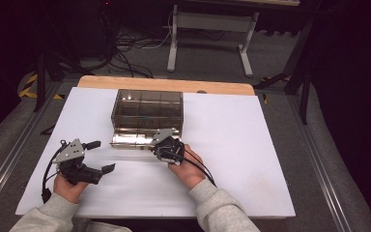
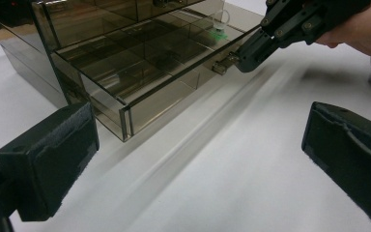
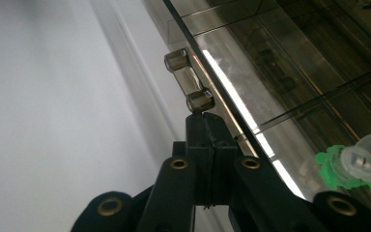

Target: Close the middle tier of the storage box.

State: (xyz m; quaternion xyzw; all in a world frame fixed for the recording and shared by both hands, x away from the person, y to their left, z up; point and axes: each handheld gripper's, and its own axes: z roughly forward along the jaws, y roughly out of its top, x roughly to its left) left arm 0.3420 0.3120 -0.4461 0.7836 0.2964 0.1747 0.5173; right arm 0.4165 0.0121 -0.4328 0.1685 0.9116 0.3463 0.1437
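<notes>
Meanwhile, the right gripper (image 1: 162,145), jaws pressed together, meets the handle (image 3: 189,81) of the drawer (image 2: 140,82), drawn partway from its organiser (image 1: 147,110) mid-worktop (image 1: 251,159), seemingly to slide it; the left gripper (image 1: 99,157) waits wide apart, holding nothing.

Both forearms wear light grey sweatshirt sleeves with ribbed cuffs (image 1: 204,189). The left black two-jaw handheld gripper (image 1: 95,157) carries a grey three-cornered plate on top, a black cable trailing behind, and blocky jaws faced with dark padding. The right black two-jaw handheld gripper (image 3: 206,121) shows brass-coloured rivets on its linkage arms.
</notes>
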